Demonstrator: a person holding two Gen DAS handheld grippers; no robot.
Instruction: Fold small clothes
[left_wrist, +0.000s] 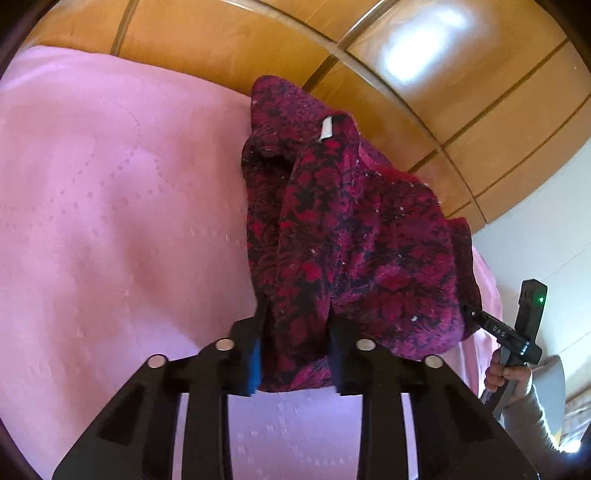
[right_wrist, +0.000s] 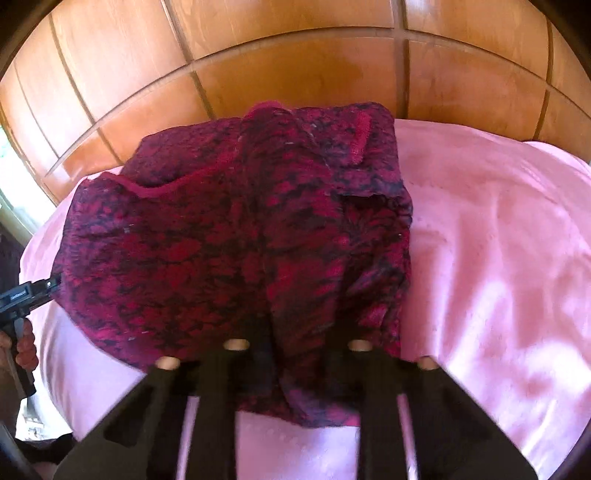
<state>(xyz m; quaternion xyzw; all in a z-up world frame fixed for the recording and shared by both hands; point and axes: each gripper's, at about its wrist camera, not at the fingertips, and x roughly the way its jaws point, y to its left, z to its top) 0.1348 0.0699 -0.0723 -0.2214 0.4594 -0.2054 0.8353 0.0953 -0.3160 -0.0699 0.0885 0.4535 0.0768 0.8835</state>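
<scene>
While both claws pinch near hem of crimson floral garment (left_wrist: 343, 236), I hold it lifted over pink bed (left_wrist: 110, 203). Left claw (left_wrist: 295, 354) closed on cloth; right claw (right_wrist: 299, 354) likewise, blurred. Cloth runs toward 12 o'clock from each claw; other corner at 3 from left. Wooden panelling (right_wrist: 295, 66) behind.

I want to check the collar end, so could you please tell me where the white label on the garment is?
In the left wrist view, the white label sits near the top of the crimson patterned garment, its far end by the wooden panelling, above the pink bedspread.
</scene>
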